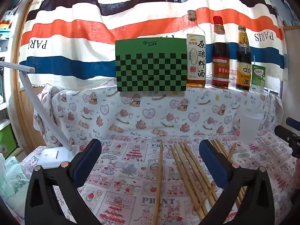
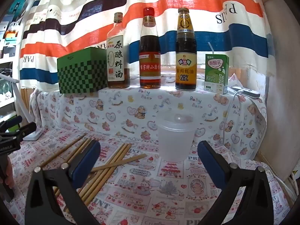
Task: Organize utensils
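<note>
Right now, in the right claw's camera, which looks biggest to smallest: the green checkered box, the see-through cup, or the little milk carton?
1. Green checkered box.
2. See-through cup, nearly as big, but it sits nearer the camera, so that's unsure.
3. Milk carton, clearly smallest.

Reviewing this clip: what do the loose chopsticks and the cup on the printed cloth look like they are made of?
The tan chopsticks look like bamboo or wood: matte, light-brown sticks with a faint grain, unlacquered as far as can be seen. The frosted cup looks like thin translucent plastic: milky, semi-clear walls with a rolled rim, the printed cloth showing dimly through it. Neither hand-held gripper touches either.
</note>
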Demonstrator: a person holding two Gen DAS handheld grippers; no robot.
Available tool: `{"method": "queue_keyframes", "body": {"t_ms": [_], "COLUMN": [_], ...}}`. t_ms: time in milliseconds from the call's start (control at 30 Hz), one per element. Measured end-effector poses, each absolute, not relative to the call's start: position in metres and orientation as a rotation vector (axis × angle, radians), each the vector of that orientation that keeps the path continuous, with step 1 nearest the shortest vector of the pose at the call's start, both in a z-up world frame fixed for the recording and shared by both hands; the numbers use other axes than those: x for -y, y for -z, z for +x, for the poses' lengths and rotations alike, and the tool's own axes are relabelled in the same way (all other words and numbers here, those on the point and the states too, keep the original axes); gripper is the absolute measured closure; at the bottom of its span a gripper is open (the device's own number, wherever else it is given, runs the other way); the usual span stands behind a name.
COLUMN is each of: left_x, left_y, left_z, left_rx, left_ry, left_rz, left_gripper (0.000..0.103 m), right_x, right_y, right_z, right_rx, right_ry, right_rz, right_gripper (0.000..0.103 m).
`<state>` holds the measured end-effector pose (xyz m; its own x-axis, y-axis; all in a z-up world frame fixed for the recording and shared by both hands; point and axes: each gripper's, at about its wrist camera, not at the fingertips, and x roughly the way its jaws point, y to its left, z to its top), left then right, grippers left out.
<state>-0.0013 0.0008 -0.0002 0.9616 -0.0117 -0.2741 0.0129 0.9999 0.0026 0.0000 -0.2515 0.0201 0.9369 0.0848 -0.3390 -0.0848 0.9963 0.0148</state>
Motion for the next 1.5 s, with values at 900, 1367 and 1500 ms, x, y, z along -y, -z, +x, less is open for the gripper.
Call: {"method": "queue_keyframes", "body": {"t_ms": [900, 1367, 1500], "left_x": [-0.003, -0.004, -0.004], "left_y": [-0.001, -0.001, -0.001], "left_z": [0.0, 0.0, 0.0], "left_rx": [-0.305, -0.305, -0.306], "left_ry": [0.007, 0.005, 0.005], "left_rz": [0.012, 0.018, 0.019], "left_gripper": [0.0, 0.0, 0.0], "right_x": [0.247, 0.248, 0.248], "right_y": [-0.017, -0.016, -0.016], "right_z": [0.007, 0.011, 0.01], "right_rx": [-0.389, -0.412, -0.413], "right_ry": [-0.096, -0.106, -0.106], "right_rz": [-0.041, -0.033, -0.033], "right_gripper": [0.0, 0.0, 0.0]}}
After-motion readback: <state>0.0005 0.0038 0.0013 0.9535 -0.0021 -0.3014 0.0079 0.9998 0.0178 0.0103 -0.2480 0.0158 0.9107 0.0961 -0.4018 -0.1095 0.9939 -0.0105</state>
